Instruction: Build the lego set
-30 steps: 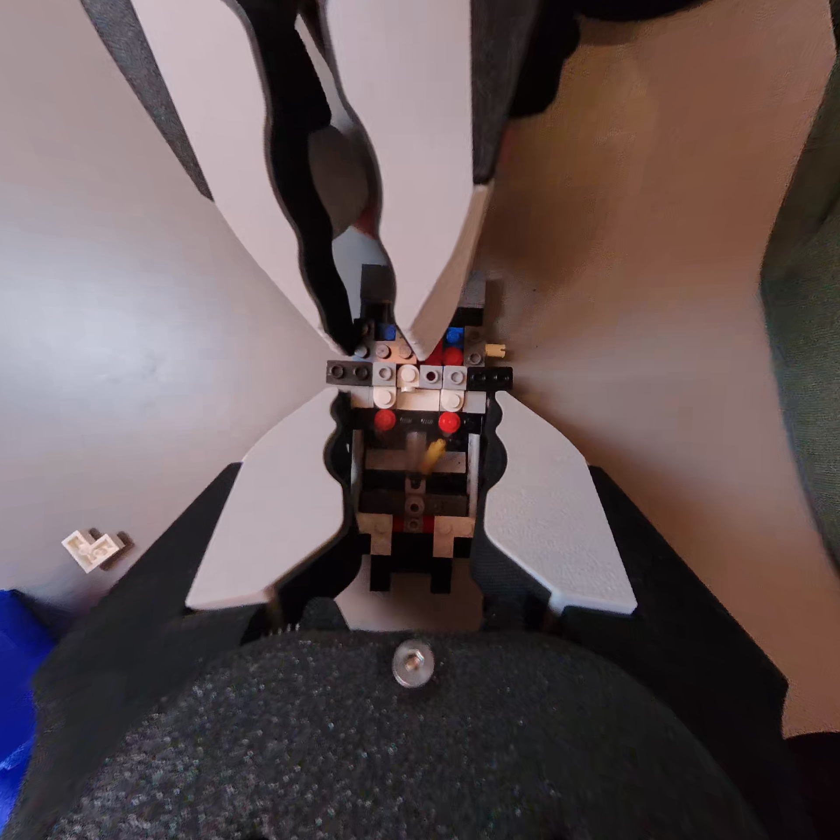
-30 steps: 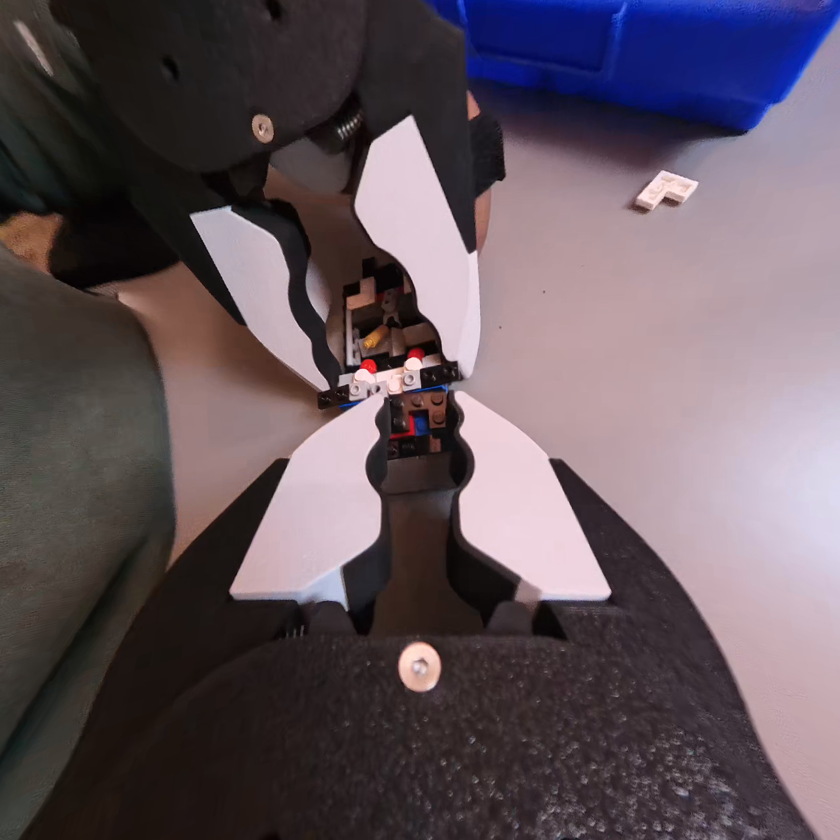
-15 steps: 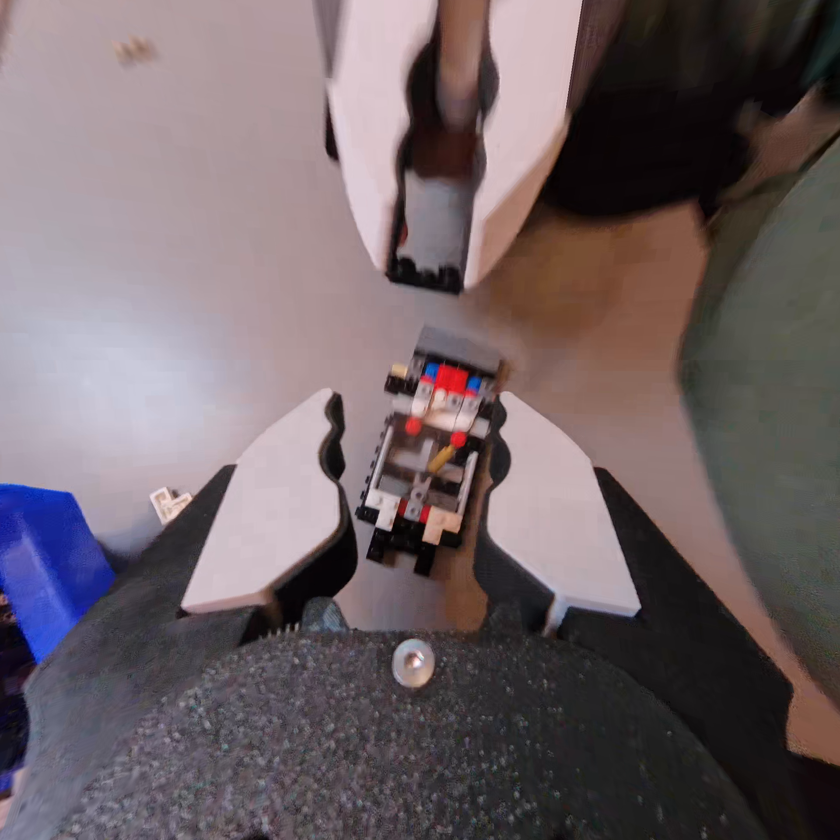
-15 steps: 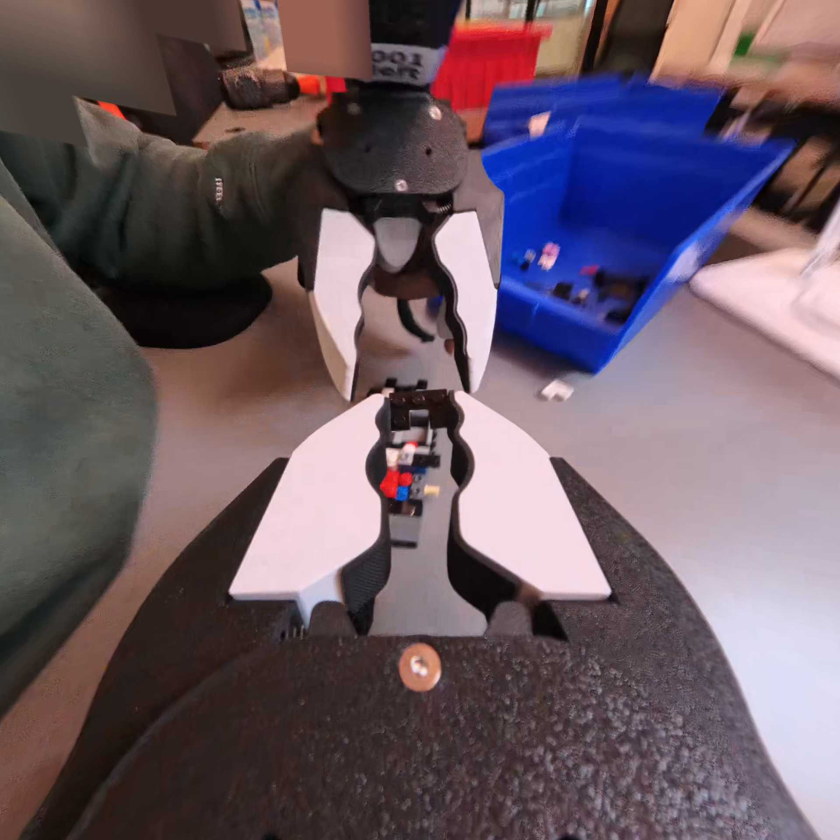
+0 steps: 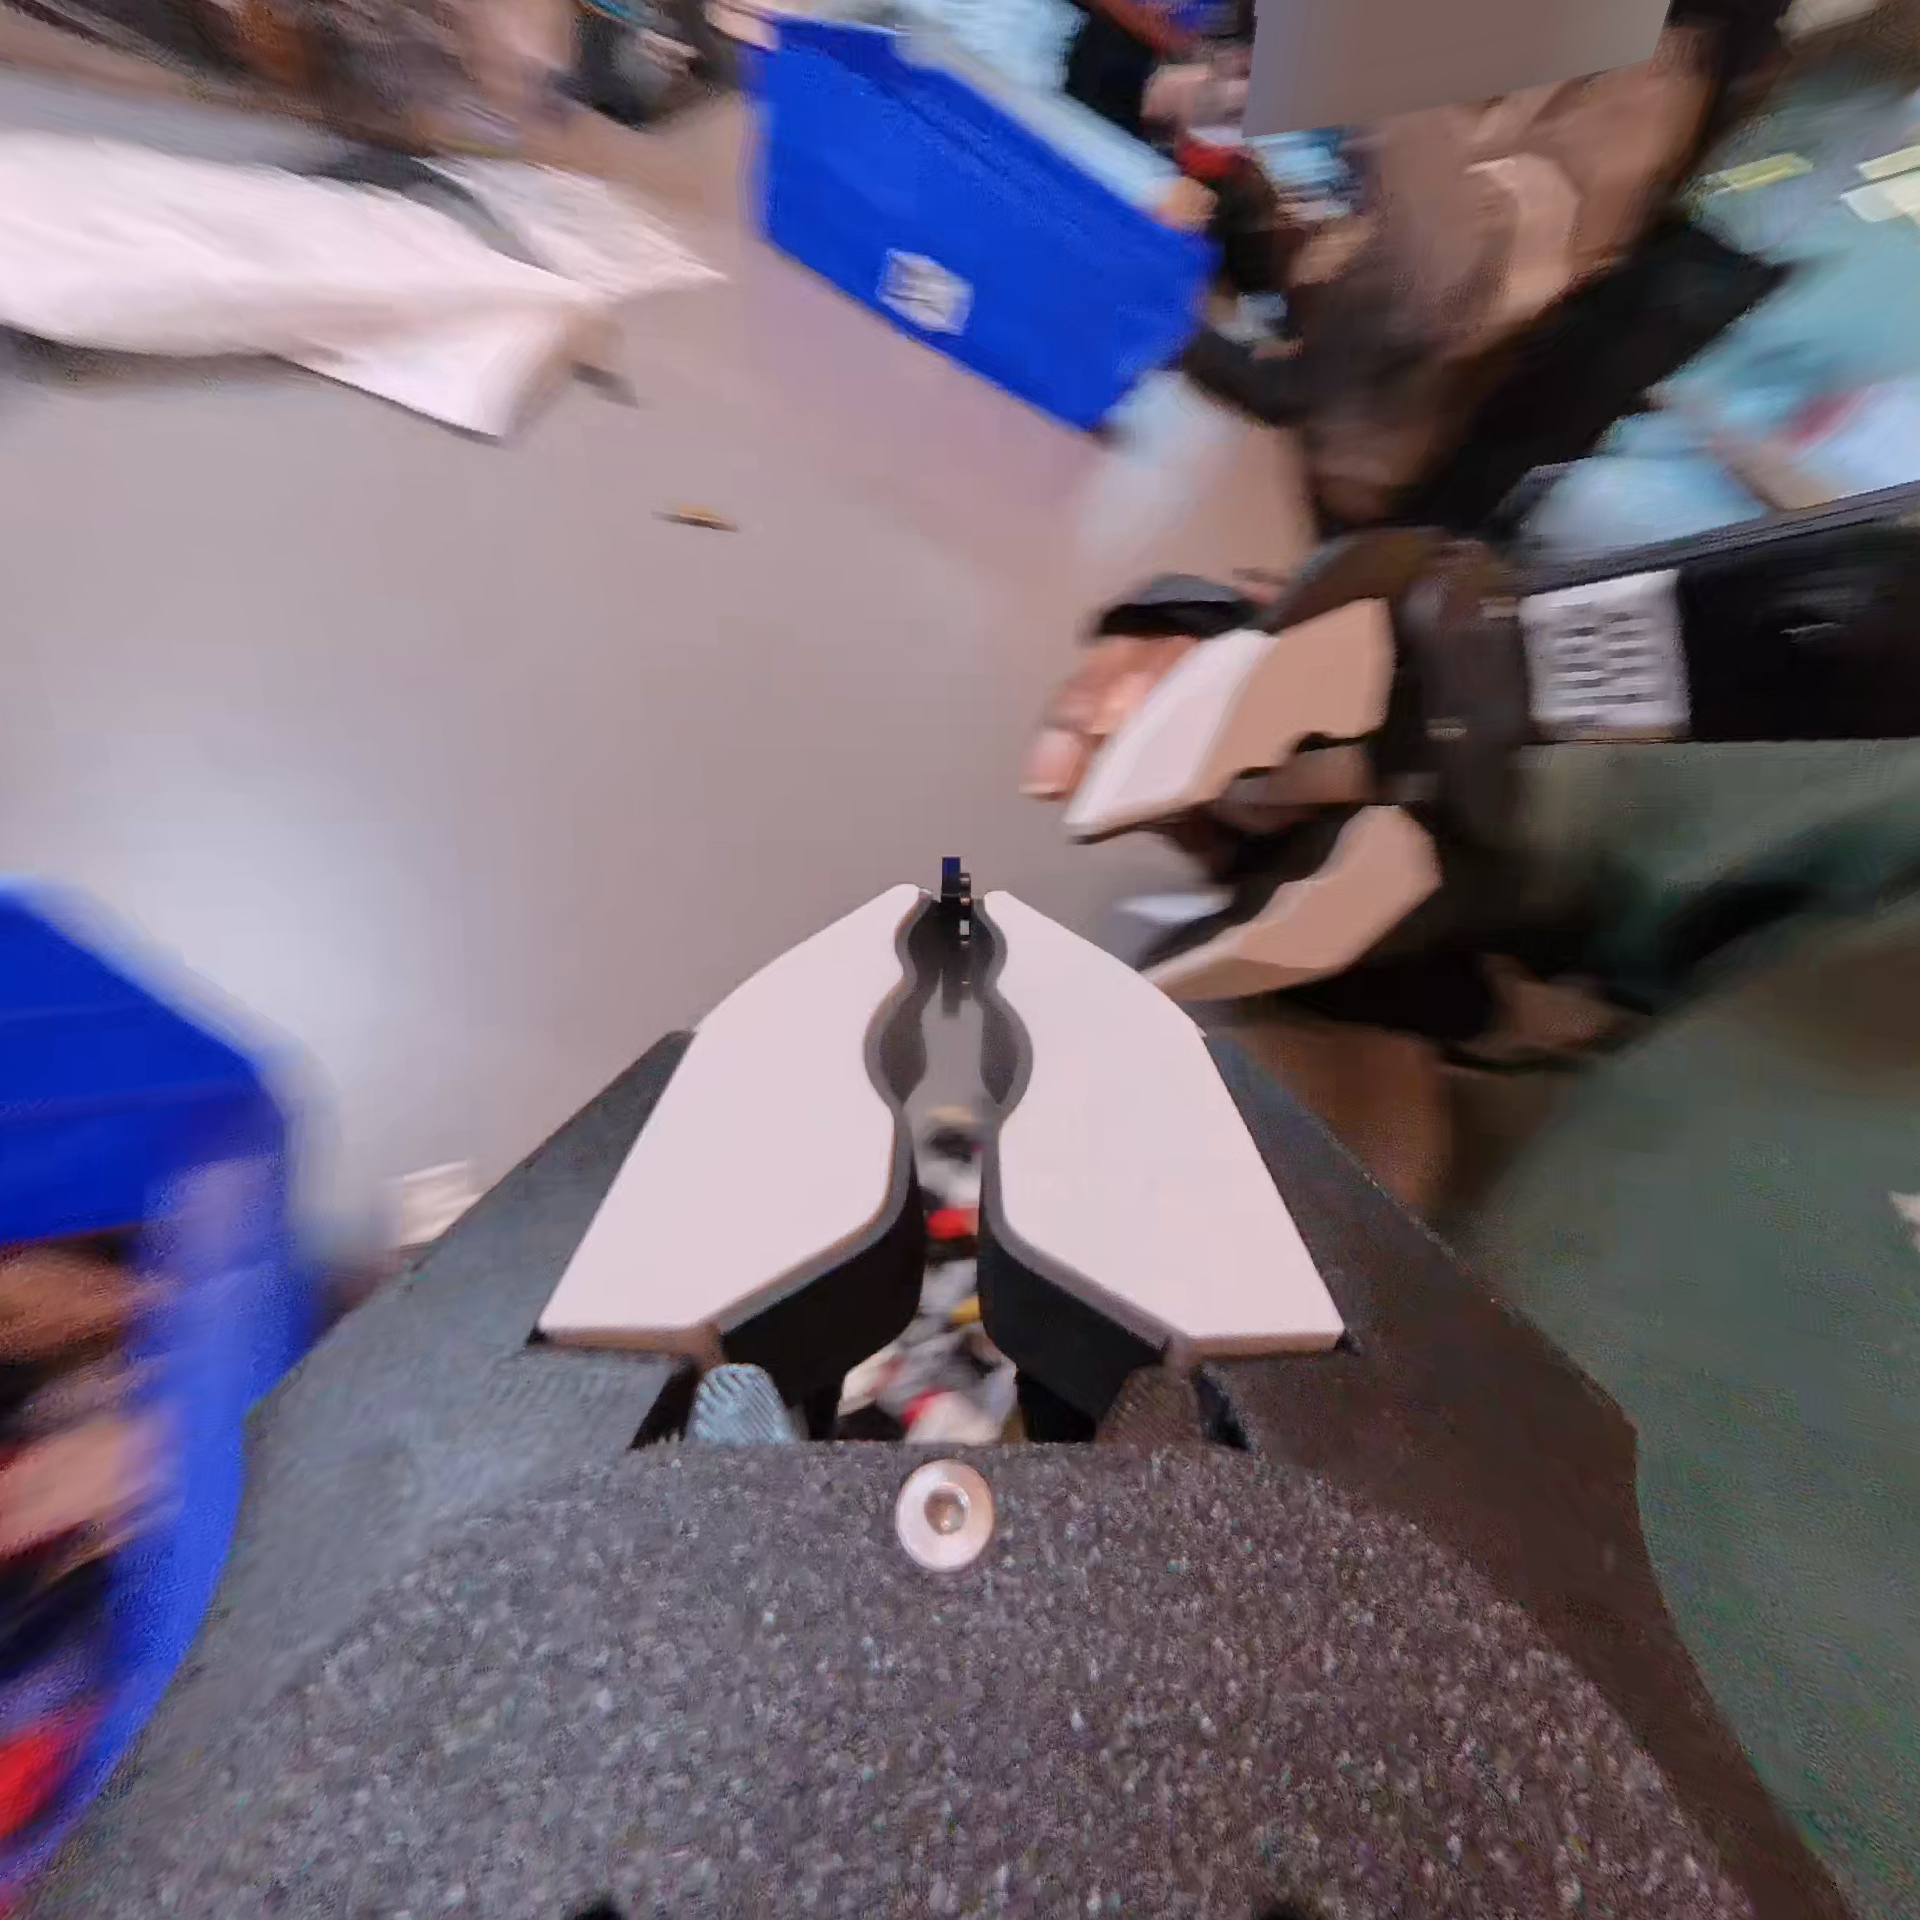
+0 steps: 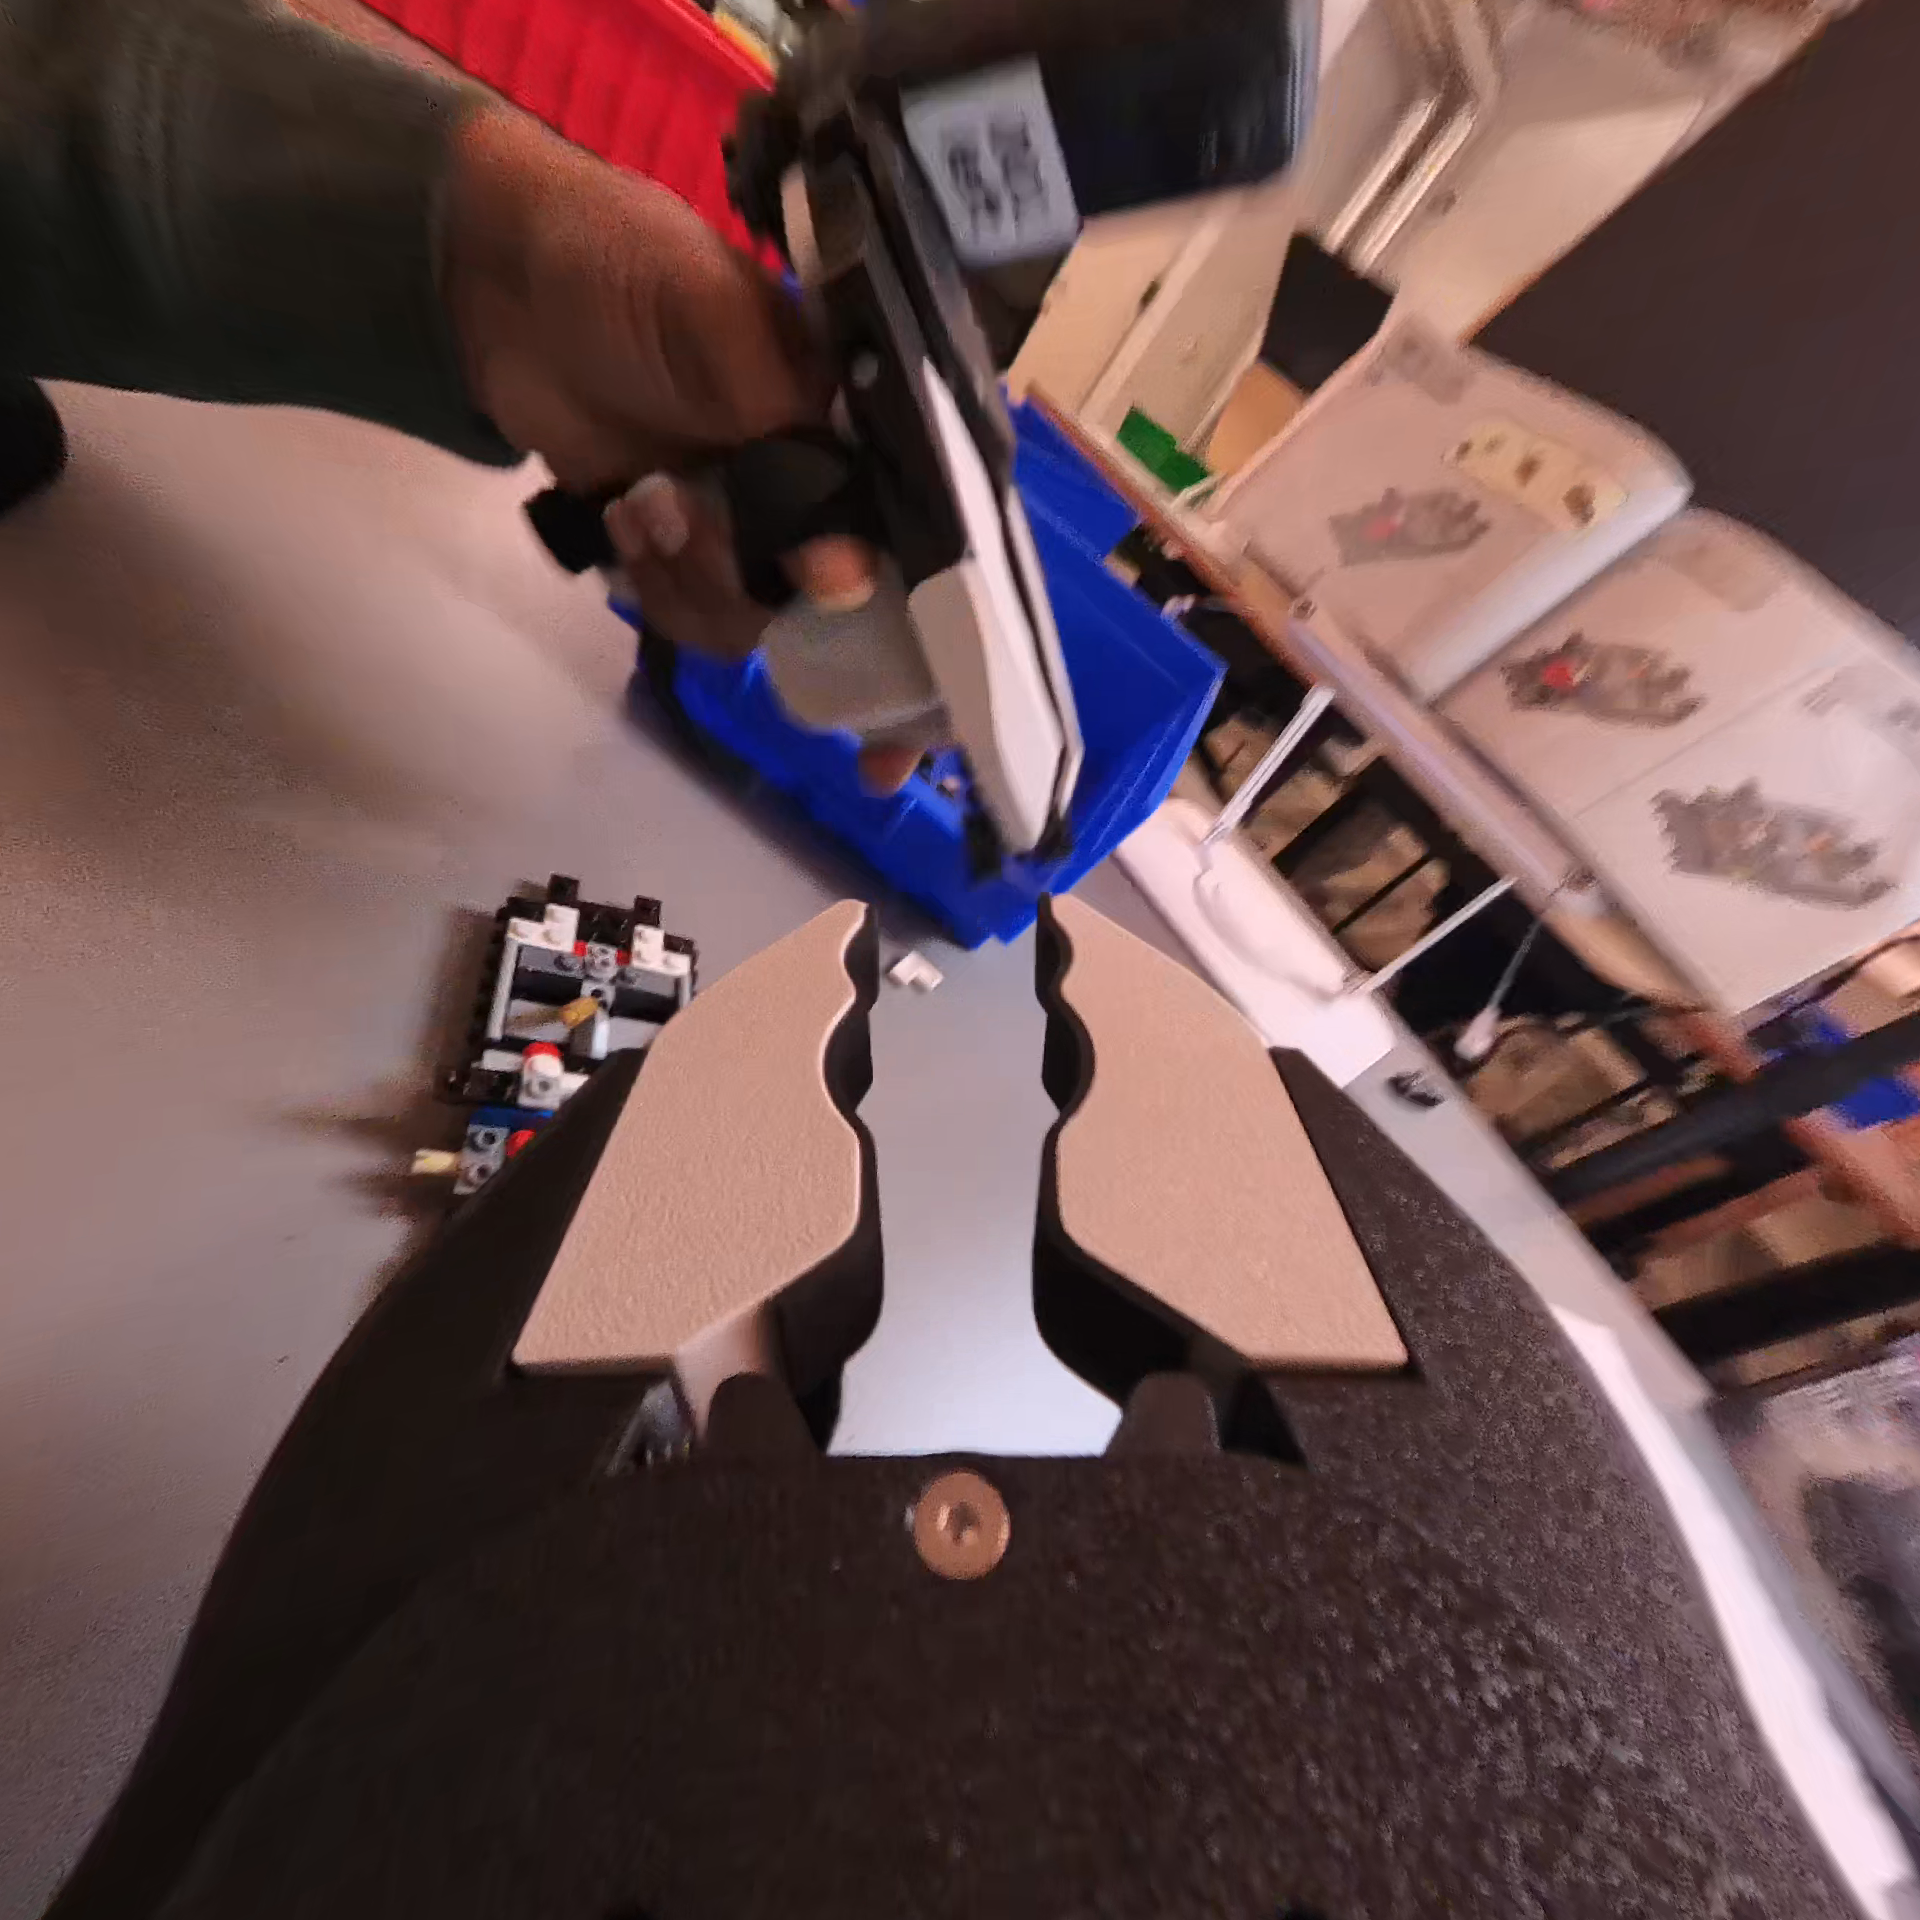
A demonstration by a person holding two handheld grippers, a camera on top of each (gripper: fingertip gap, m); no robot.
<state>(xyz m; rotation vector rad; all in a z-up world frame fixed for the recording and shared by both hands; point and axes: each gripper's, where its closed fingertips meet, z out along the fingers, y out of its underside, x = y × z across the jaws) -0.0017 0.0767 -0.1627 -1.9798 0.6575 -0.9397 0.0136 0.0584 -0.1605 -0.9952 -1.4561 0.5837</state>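
My left gripper [image 5: 951, 899] is raised off the grey table [image 5: 416, 675], its jaws nearly together on a small thin black piece [image 5: 953, 925] with a blue bit on top. It also shows in the right wrist view [image 6: 1023, 842], held by a hand above the blue bin. My right gripper [image 6: 951, 914] is open and empty, just right of the brick model [image 6: 571, 997]. The model is black, white and grey with red and blue studs and lies flat on the table. In the left wrist view the model shows blurred below my fingers [image 5: 940, 1309], and the right gripper [image 5: 1122, 894] is open at the right.
A blue bin [image 6: 1101, 717] with loose parts stands behind the model, and a small white piece [image 6: 914, 971] lies in front of it. Another blue bin [image 5: 966, 239] and a white sheet [image 5: 312, 270] are at the table's far side. Shelves [image 6: 1455, 883] stand at the right. Both grippers' tips are close together, under 4 cm apart. The small white piece [image 6: 914, 971] is about equally far from each gripper, around 15 centimetres. My left wrist view [image 5: 429, 1206] looks at it from another angle.
Both grippers have left the model, which now lies on the table. The left gripper rose, swung and closed on a small black piece. The right gripper opened and moved right.
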